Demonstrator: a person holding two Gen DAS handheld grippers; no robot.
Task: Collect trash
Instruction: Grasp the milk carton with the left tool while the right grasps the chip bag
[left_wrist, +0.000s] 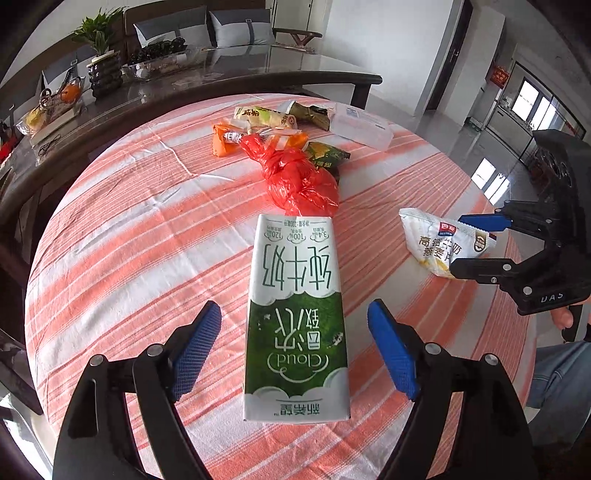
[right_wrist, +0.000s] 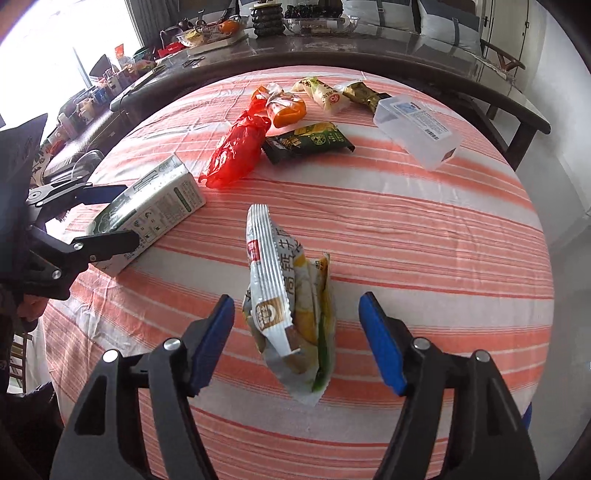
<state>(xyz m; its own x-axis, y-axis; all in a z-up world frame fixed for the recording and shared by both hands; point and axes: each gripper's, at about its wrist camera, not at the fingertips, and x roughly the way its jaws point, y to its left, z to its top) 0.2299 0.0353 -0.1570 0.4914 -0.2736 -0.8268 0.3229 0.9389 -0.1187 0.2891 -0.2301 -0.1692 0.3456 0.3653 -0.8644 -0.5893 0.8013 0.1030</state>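
Note:
A green and white milk carton (left_wrist: 297, 317) lies flat on the striped tablecloth, between the fingers of my open left gripper (left_wrist: 294, 321), untouched by the pads; it also shows in the right wrist view (right_wrist: 147, 212). A white and yellow snack wrapper (right_wrist: 291, 314) lies between the fingers of my open right gripper (right_wrist: 296, 314), also untouched; the left wrist view shows this wrapper (left_wrist: 439, 240) and gripper (left_wrist: 469, 243) at the right. A red plastic bag (left_wrist: 299, 181) lies just beyond the carton.
Further back lie an orange wrapper (right_wrist: 286, 107), a dark green wrapper (right_wrist: 308, 142), pale wrappers (right_wrist: 323, 92) and a clear plastic box (right_wrist: 417, 125). A dark wooden table (left_wrist: 221, 81) with a plant, bowls and fruit stands behind the cloth-covered table (right_wrist: 443, 240).

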